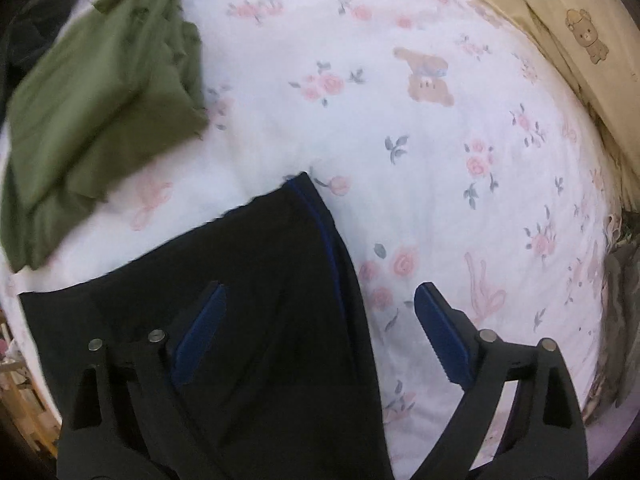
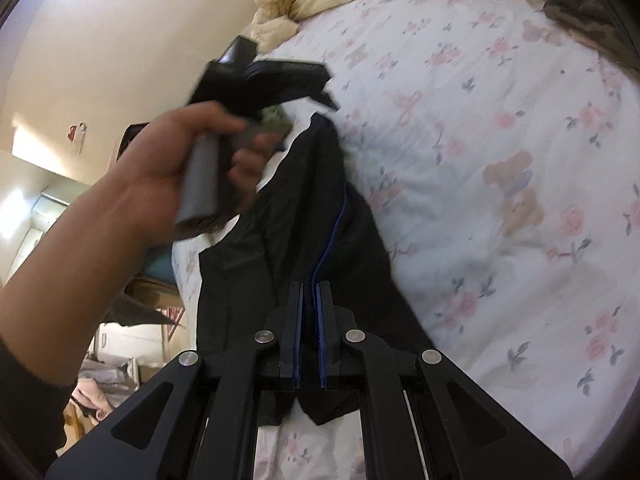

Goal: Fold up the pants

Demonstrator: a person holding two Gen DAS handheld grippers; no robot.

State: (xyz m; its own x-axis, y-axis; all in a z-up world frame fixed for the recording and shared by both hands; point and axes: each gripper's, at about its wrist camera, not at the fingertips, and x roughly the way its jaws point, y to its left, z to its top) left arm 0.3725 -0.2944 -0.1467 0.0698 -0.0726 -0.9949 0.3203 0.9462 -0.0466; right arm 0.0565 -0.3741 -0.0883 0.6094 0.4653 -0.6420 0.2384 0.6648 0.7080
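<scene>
The black pants (image 2: 304,216) lie across the flowered bed sheet (image 1: 400,128), a blue piping line running along one seam. The right claw (image 2: 310,332) is pinched nearly closed on the near edge of the fabric, right by that seam. The left claw (image 1: 320,332) hangs wide apart above the far part of the pants, gripping nothing; one finger sits over the dark cloth, the other over bare sheet. The left hand (image 2: 188,160) carrying it looks blurred in the right wrist view, so it is likely in motion.

With only one corner held, lifting could let the loose side sag and bunch, spoiling the fold line. The slack cloth may also slide out of the right claw's narrow pinch (the fabric looks thin and slippery). A folded green garment (image 1: 100,100) lies close beside the pants, and a sweeping fold could drag across it.
</scene>
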